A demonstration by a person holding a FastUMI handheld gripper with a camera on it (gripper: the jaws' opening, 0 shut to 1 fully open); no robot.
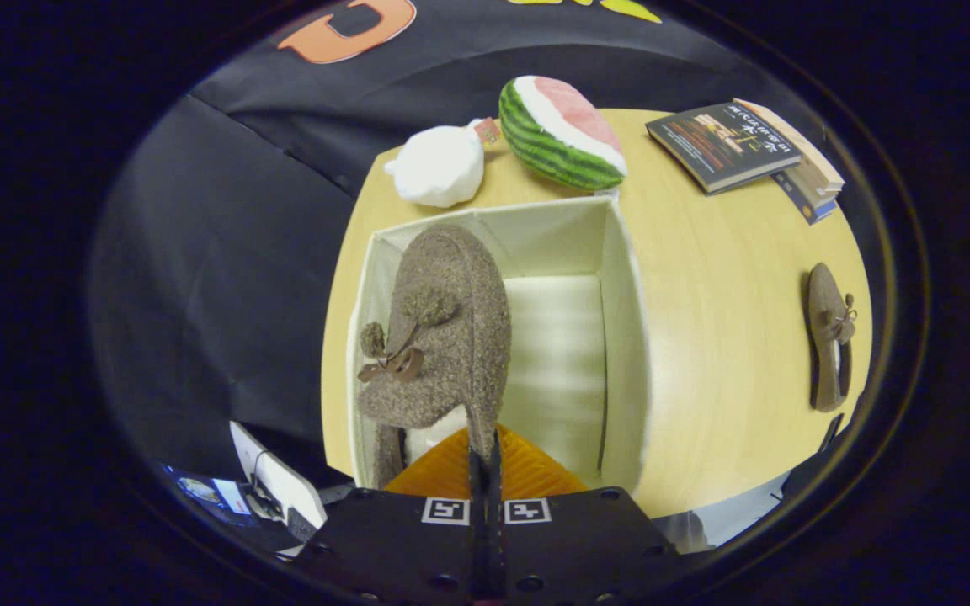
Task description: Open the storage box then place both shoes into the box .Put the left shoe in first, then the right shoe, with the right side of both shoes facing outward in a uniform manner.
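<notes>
The shoe (443, 328) pinched between the closed fingers of the gripper (485, 459) looked like coarse, fuzzy felt with matt pompoms and a smooth ribbon bow. The box (624, 337) had plain matt cloth walls and a ribbed pale floor. The second shoe (828, 337) showed the same rough felt. The table (721, 278) was smooth pale wood with a soft sheen. The watermelon (561, 135) looked plush; the books (746, 147) had glossy paper covers.

Even overhead light fell on the pale surface (729, 278), leaving a soft sheen near the box (620, 278) and faint shadows. Fisheye distortion bent the edges; the books (738, 147) stayed sharp, while the gripper (485, 459), pinched on the shoe (451, 337), looked slightly soft.
</notes>
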